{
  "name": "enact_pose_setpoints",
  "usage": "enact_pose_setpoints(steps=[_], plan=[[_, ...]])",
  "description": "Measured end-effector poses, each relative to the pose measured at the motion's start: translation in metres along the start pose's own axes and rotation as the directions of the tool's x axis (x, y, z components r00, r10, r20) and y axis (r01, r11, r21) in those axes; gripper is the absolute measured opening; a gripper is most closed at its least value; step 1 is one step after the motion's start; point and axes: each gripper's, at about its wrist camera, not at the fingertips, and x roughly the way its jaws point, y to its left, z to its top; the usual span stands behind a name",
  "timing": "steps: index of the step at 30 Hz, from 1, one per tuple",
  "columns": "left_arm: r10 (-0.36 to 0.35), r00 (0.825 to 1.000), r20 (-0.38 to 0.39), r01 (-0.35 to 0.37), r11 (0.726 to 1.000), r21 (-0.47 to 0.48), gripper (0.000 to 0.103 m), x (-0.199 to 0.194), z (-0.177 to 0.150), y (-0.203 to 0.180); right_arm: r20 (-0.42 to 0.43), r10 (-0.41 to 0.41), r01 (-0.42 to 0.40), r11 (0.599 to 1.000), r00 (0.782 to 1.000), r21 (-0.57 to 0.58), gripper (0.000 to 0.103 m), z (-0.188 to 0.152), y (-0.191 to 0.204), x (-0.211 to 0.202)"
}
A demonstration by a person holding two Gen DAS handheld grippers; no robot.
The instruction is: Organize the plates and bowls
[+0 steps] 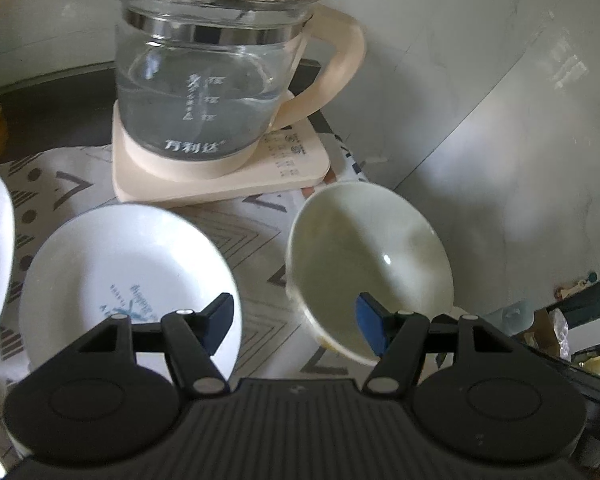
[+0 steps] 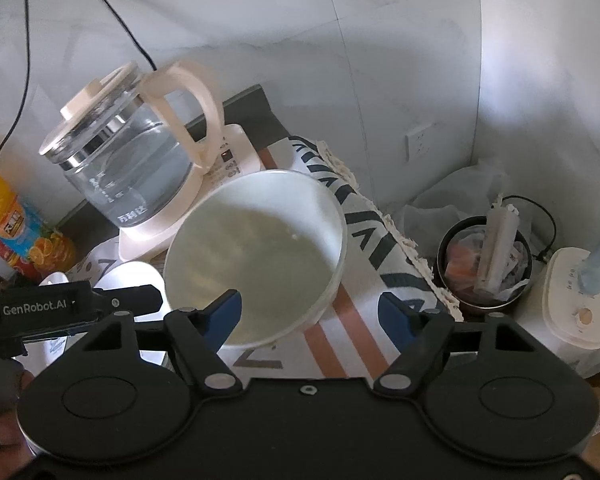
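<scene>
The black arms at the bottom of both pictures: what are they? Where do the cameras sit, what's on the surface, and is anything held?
They are the fingers of two handheld grabbing tools; a person holds one in each hand. Each tool carries a camera looking forward along its fingers, so one picture comes from the left tool and the other from the right tool. On a patterned cloth are a glass kettle on its base, a white plate and a pale bowl. Both pairs of fingers are spread open, gripping nothing. The bowl is tilted, with one finger of each tool by its rim; I cannot tell what props it.
</scene>
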Motion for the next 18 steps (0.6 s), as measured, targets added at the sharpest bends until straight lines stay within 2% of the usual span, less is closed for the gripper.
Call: enact_pose_setpoints(steps=[7,11,14,16,18], plan=[[-0.011,1.000,0.002,0.011,1.000,-0.018,0.065,0.021,0.010,-0.005,-0.007,0.012,-0.012,0.999,1.000,0.033,0.070,0.010,-0.010,0.017],[-0.015,0.999,-0.035,0.013,0.998,-0.063,0.061,0.038,0.011,-0.001,-0.024,0.016,-0.015,0.999,1.000,0.038,0.063,0.010,-0.010,0.027],[-0.001,0.998,-0.066,-0.005,0.995,-0.096,0.045,0.050,0.007,0.003,-0.049,0.033,-0.029,0.997,0.998,0.077,0.053,0.010,-0.013,0.037],[-0.008,0.996,-0.092,-0.004,0.992,-0.126,0.020,0.058,0.004,0.007,-0.069,0.030,-0.024,0.996,0.997,0.087,0.041,0.008,-0.013,0.045],[-0.018,0.995,-0.101,0.003,0.989,-0.146,0.016,0.063,0.000,0.009,-0.102,0.034,-0.024,0.995,0.994,0.101,0.026,0.004,-0.013,0.053]])
